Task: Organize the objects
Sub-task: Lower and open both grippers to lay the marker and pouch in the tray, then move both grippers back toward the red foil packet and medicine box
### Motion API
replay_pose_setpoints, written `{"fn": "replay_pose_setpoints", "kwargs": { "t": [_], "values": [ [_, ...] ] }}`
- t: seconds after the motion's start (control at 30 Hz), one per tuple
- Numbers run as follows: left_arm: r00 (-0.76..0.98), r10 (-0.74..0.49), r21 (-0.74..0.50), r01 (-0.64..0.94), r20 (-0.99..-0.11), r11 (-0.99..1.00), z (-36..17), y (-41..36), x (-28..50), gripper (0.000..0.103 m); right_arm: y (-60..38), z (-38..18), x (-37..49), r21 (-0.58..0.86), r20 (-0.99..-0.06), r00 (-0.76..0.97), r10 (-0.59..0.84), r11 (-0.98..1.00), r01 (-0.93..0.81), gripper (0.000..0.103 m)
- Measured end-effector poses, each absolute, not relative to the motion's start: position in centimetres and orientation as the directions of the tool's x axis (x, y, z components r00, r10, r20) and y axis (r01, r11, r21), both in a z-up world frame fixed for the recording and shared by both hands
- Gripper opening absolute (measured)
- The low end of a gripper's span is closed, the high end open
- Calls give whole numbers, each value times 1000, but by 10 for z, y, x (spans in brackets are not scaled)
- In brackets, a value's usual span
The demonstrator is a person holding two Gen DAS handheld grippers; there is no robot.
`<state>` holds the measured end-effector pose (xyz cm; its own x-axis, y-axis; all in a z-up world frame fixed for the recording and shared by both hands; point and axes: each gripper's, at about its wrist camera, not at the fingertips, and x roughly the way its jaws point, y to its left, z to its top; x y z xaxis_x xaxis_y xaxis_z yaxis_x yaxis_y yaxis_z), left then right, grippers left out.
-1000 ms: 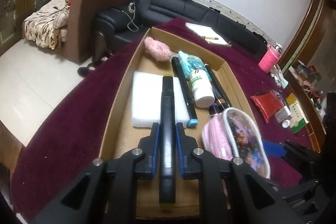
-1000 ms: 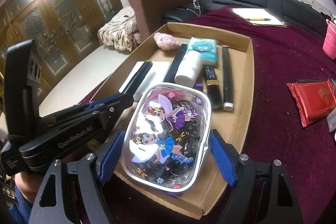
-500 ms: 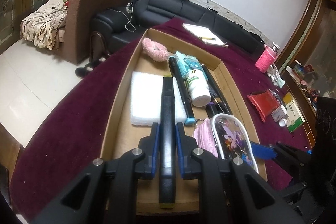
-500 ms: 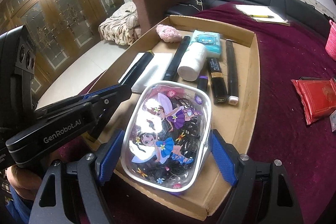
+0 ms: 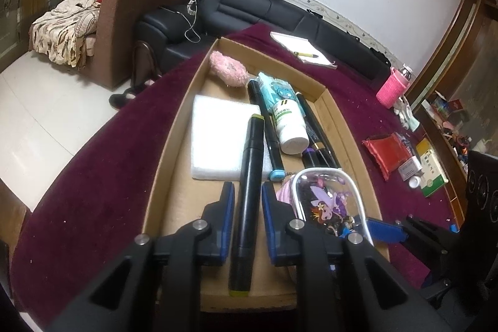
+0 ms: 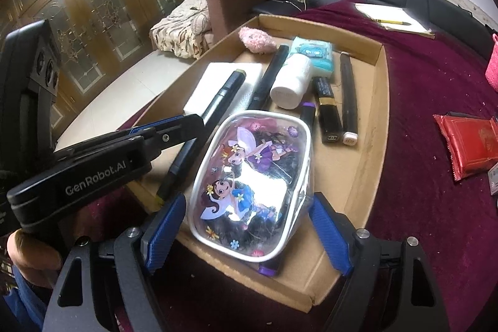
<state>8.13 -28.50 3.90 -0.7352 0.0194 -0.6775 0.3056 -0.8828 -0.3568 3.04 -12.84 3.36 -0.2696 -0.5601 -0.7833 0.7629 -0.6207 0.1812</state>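
A black marker with a yellow-green cap lies in the cardboard box, its far end on a white foam block. My left gripper straddles it. Its jaws are opening, and a thin gap shows on each side of the marker. From the right wrist view that marker runs under the left gripper. My right gripper is shut on a clear cartoon-fairy pouch at the box's near end, blue pads against both its sides. The pouch sits over a purple-capped marker.
Further in the box lie a white bottle, a teal tissue pack, a pink fluffy thing, a lipstick and more pens. On the maroon cloth are a red packet, medicine boxes, a notebook and a pink bottle.
The left gripper's pads have drawn slightly away from the black marker, which now lies a little askew between them. The right gripper still has the pouch.
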Motion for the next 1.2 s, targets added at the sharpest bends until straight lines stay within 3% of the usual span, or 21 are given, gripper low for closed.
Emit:
{"fn": "replay_pose_setpoints", "kwargs": {
  "t": [0.17,0.47,1.2],
  "values": [
    [-749,3,-361,315,-662,-878,46,-286,87,29,-126,35,33,207,-772,-260,-580,-616,760,87],
    [-757,-10,-358,321,-653,-877,52,-287,92,29,-128,31,41,306,-743,-164,-649,-547,779,87],
    [-754,-1,-306,268,-656,-914,65,-253,85,31,-60,51,13,366,-686,-266,-678,-637,678,87]
  ]
}}
